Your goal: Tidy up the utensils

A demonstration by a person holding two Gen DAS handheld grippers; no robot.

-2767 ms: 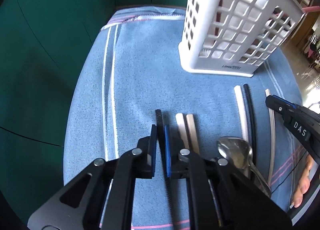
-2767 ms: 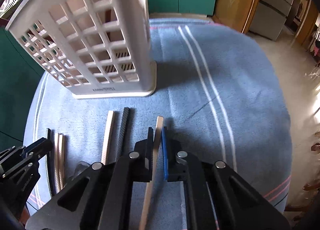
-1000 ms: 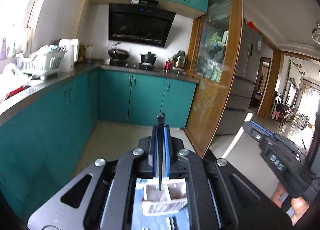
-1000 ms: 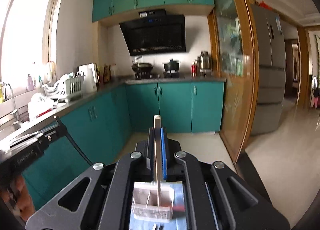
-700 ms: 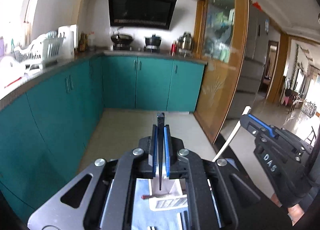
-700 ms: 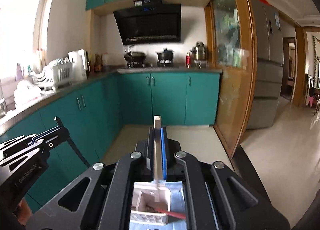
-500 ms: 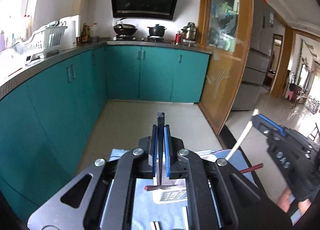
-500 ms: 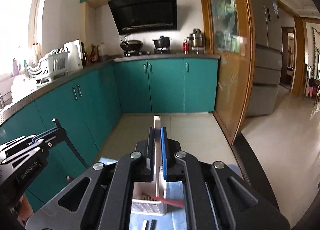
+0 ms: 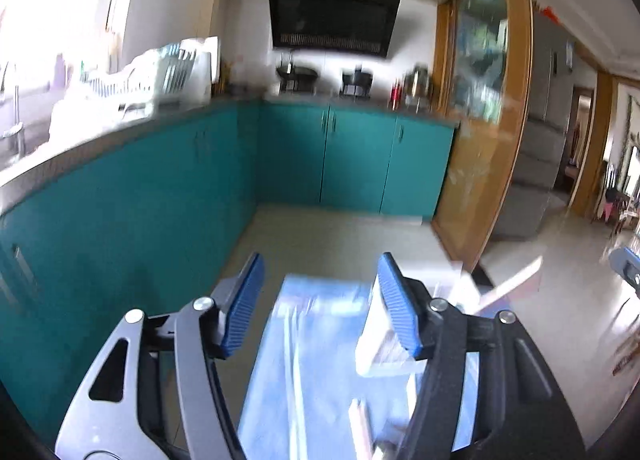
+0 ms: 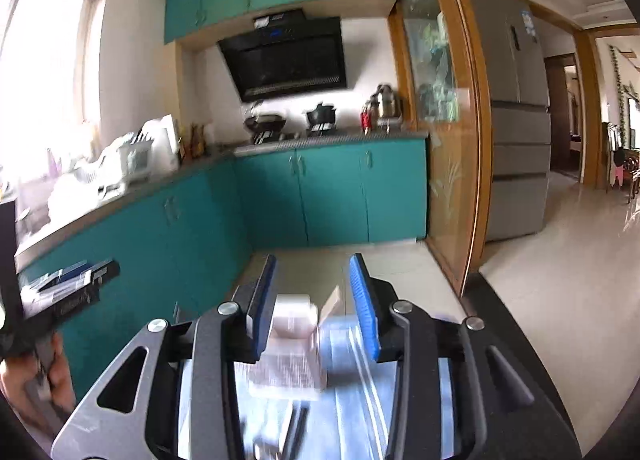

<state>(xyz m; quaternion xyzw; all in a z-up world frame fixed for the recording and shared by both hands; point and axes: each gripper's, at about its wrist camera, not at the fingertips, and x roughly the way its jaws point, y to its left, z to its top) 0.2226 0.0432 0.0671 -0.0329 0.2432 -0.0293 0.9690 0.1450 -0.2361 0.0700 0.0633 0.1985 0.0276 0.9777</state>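
My left gripper (image 9: 320, 300) is open and empty, high above the blue cloth (image 9: 304, 360). The white lattice basket (image 9: 380, 352) shows blurred below its right finger, with a pale chopstick (image 9: 508, 284) sticking out of it to the right. My right gripper (image 10: 314, 300) is open and empty, above the same basket (image 10: 288, 352). A pale chopstick end (image 10: 331, 302) leans out of the basket's top. Dark and pale chopsticks (image 10: 294, 428) lie on the cloth in front of the basket, blurred.
Teal cabinets (image 9: 352, 163) and a counter with a white dish rack (image 9: 160, 75) run along the left and back. A wood-framed glass door (image 10: 444, 139) and a grey fridge (image 10: 516, 131) stand on the right. The left gripper shows at the right view's left edge (image 10: 64, 296).
Both grippers have opened. The black chopstick has left my left gripper and the pale chopstick has left my right gripper; a pale one now leans in the basket. Both views are blurred by motion.
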